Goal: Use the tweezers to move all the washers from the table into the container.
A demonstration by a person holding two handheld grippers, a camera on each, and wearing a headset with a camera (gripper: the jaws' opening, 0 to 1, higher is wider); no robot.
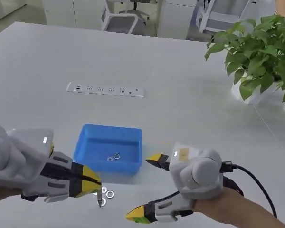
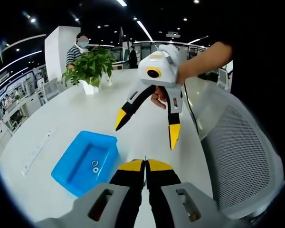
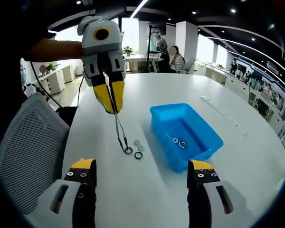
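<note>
A pick-up appears to be in hand: the left gripper [image 3: 111,107], jaws pinching the tweezers [image 3: 119,128], sets their tips at one of several washers [image 3: 138,155] on the table [image 3: 133,190] near the container [image 3: 192,126]. The right gripper [image 1: 145,187] hangs spread and empty; the next move likely calls for nipping that washer firmly and lifting it over the wall.
</note>
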